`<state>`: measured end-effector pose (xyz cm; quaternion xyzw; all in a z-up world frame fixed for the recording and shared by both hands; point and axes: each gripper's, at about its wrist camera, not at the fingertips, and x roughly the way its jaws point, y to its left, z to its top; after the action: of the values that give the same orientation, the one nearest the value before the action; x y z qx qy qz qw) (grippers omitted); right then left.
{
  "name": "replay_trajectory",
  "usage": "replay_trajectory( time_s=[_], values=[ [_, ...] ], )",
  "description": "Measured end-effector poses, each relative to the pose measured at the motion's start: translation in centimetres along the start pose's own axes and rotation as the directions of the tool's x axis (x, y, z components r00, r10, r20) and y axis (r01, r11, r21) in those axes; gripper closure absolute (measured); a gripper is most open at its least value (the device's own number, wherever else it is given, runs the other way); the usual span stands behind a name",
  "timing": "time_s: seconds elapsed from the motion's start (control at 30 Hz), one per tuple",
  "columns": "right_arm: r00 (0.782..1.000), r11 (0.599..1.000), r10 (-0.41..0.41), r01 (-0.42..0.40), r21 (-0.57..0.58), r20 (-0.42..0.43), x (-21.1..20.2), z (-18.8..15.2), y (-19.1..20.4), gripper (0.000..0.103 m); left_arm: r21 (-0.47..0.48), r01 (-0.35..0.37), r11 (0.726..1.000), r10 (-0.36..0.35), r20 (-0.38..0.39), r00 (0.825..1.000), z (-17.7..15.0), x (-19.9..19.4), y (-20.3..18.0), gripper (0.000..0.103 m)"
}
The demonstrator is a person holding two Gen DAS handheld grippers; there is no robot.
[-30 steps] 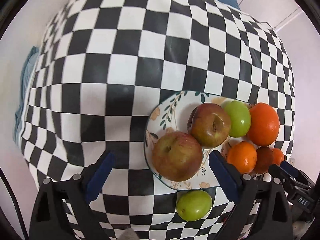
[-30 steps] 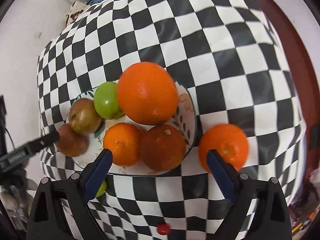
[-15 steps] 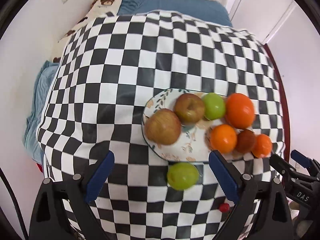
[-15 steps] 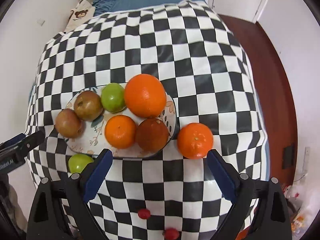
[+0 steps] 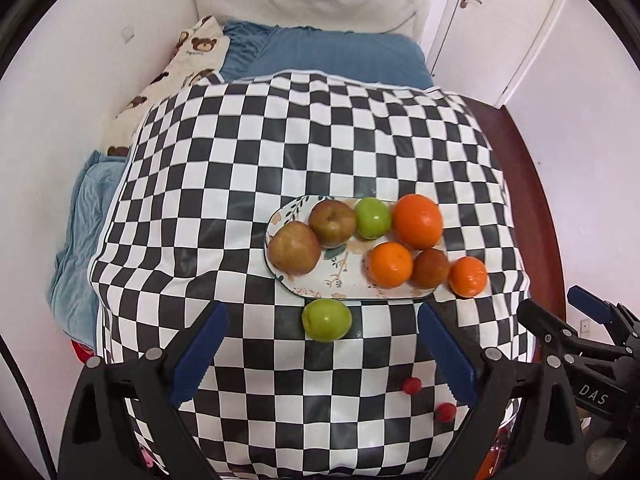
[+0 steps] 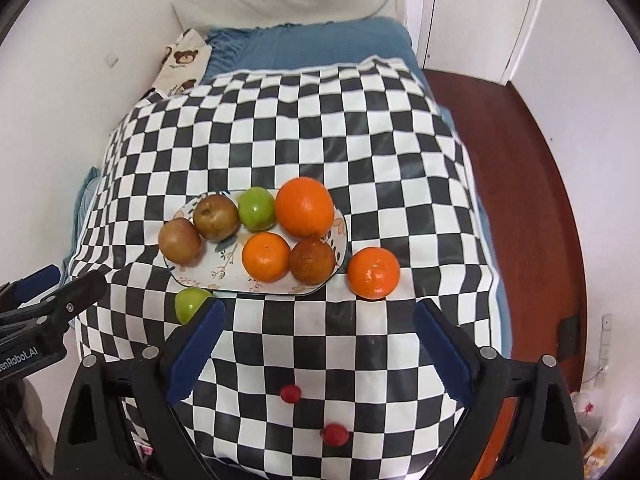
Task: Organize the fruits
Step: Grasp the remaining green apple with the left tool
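Note:
A floral oval plate point(image 5: 340, 276) point(image 6: 232, 270) on the checkered table holds two reddish apples point(image 5: 294, 249), a green apple point(image 5: 373, 218), a big orange point(image 5: 417, 221), a small orange point(image 5: 390, 265) and a dark brownish orange point(image 5: 430, 267). A green apple point(image 5: 327, 319) point(image 6: 188, 304) lies on the cloth in front of the plate. An orange point(image 5: 468, 277) point(image 6: 373, 273) lies right of the plate. My left gripper point(image 5: 322, 354) is open and empty, held back above the near edge. My right gripper point(image 6: 318, 348) is open and empty too.
Two small red fruits point(image 6: 291, 394) point(image 6: 335, 434) lie on the cloth near the front edge. A bed with blue bedding point(image 5: 328, 52) lies beyond the table. A door point(image 5: 500, 20) and red-brown floor point(image 6: 532, 184) are on the right.
Both grippers have pulled back and up from the plate, so the fruits look smaller and the whole table and bed have come into view. The fruits have not moved.

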<state>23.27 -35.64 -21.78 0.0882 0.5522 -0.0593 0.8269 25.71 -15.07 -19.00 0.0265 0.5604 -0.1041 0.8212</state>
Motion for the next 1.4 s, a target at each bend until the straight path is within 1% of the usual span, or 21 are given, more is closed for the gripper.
replay_trajectory(
  time_s=[0.13,0.23,0.43,0.63,0.77,0.8,0.83,0.9,0.97,1.03,1.1,1.17,1.2,1.27,1.33,1.4],
  values=[
    [0.999,1.0,-0.003,0.003,-0.003,0.032,-2.1,-0.6,0.1,0.006,0.003,0.009,1.0,-0.009,0.011,1.0,-0.8,-1.3,-0.4,0.006],
    [0.999,1.0,0.005,-0.004,-0.002,0.047,-3.3,-1.1,0.1,0.006,0.006,0.004,1.0,-0.005,0.033,0.999,-1.4,-2.4,-0.7,0.006],
    [0.997,1.0,0.017,-0.017,0.001,0.076,-5.1,-1.9,0.2,0.006,0.006,0.021,1.0,-0.021,0.051,0.998,-2.3,-4.0,-1.0,0.006],
    [0.996,0.999,0.047,-0.049,0.016,0.08,-5.5,-2.2,0.2,0.006,0.011,0.014,1.0,-0.015,0.055,0.998,-2.5,-4.2,-1.3,0.006],
    [0.994,0.995,0.076,-0.08,0.056,0.074,-4.4,-1.9,-1.0,0.006,0.002,-0.001,1.0,0.0,0.039,0.999,-2.3,-2.9,-1.3,0.006],
    [0.995,0.993,0.082,-0.087,0.076,0.06,-3.7,-1.7,-1.7,0.006,-0.005,-0.008,1.0,0.008,0.033,0.999,-2.2,-2.2,-1.1,0.002],
    [0.994,0.99,0.096,-0.101,0.097,0.05,-3.0,-1.6,-2.3,0.006,-0.008,-0.018,1.0,0.019,0.031,0.999,-2.1,-1.6,-1.0,0.001],
    [0.993,0.984,0.113,-0.116,0.138,0.028,-1.2,-1.2,-3.6,0.006,-0.028,-0.041,0.999,0.041,0.015,0.999,-1.9,0.0,-0.5,0.001],
    [0.989,0.971,0.146,-0.144,0.191,0.003,1.1,-0.9,-5.2,0.006,-0.06,-0.045,0.997,0.043,-0.03,0.999,-1.6,2.0,0.2,0.001],
    [0.983,0.95,0.183,-0.17,0.264,-0.025,4.1,-0.6,-7.1,0.006,-0.09,-0.05,0.995,0.044,-0.067,0.997,-1.4,3.9,1.0,0.001],
    [0.973,0.921,0.228,-0.2,0.334,-0.047,6.9,-0.5,-8.8,0.006,-0.124,-0.067,0.99,0.052,-0.124,0.991,-1.4,6.2,1.9,0.001],
    [0.967,0.9,0.244,-0.197,0.388,-0.073,9.8,-0.3,-10.1,0.006,-0.146,-0.083,0.986,0.059,-0.161,0.985,-1.5,8.0,2.6,0.001],
    [0.965,0.894,0.249,-0.196,0.404,-0.083,11.1,-0.2,-10.6,0.007,-0.153,-0.09,0.984,0.062,-0.179,0.982,-1.6,8.9,2.8,0.001],
    [0.962,0.883,0.253,-0.186,0.431,-0.103,13.6,0.2,-11.2,0.017,-0.154,-0.101,0.983,0.066,-0.218,0.974,-1.8,10.8,2.9,0.001],
    [0.958,0.875,0.26,-0.18,0.449,-0.123,15.8,0.5,-11.4,0.022,-0.151,-0.099,0.984,0.058,-0.251,0.966,-1.9,12.3,2.7,0.001],
    [0.957,0.873,0.257,-0.168,0.458,-0.137,17.6,0.9,-11.4,0.024,-0.153,-0.082,0.985,0.035,-0.287,0.957,-2.1,14.0,2.2,0.001]
  ],
)
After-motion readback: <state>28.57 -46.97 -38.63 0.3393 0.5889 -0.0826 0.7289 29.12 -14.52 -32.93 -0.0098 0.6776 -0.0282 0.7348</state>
